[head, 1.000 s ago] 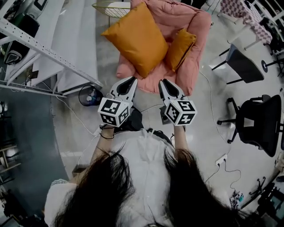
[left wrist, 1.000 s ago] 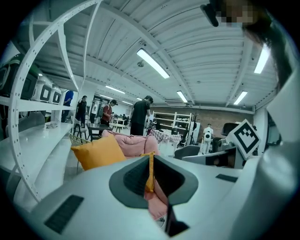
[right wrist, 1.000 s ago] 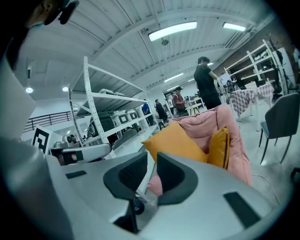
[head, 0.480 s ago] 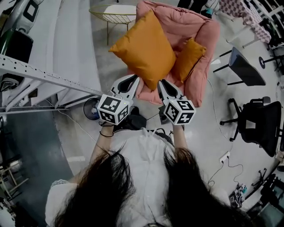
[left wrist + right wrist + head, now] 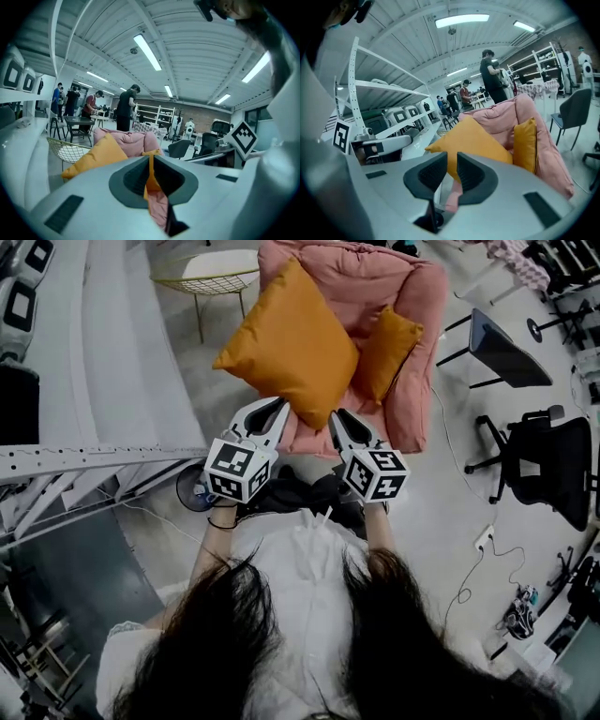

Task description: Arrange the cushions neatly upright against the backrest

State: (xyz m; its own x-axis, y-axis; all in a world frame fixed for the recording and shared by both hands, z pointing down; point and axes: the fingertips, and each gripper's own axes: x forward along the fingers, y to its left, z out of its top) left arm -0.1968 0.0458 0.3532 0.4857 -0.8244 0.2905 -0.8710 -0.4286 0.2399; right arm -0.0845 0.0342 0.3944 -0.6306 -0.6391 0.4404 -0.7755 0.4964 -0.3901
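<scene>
Left gripper closed, right gripper slightly open, both empty. The big orange cushion lies at their 12 o'clock on the pink armchair.

Head view: from atop the person's head, steeply down and forward. The left gripper and right gripper are close below, and the pink armchair is just beyond them.
Left gripper view: rides on that gripper and looks along its jaws, nearly level, at the armchair's front.
Right gripper view: mounted the same way and tilted slightly down at the armchair.
Shared: all three show the armchair and the large orange cushion. The small orange cushion is clear in two, and perhaps only a sliver in the left gripper view.
</scene>
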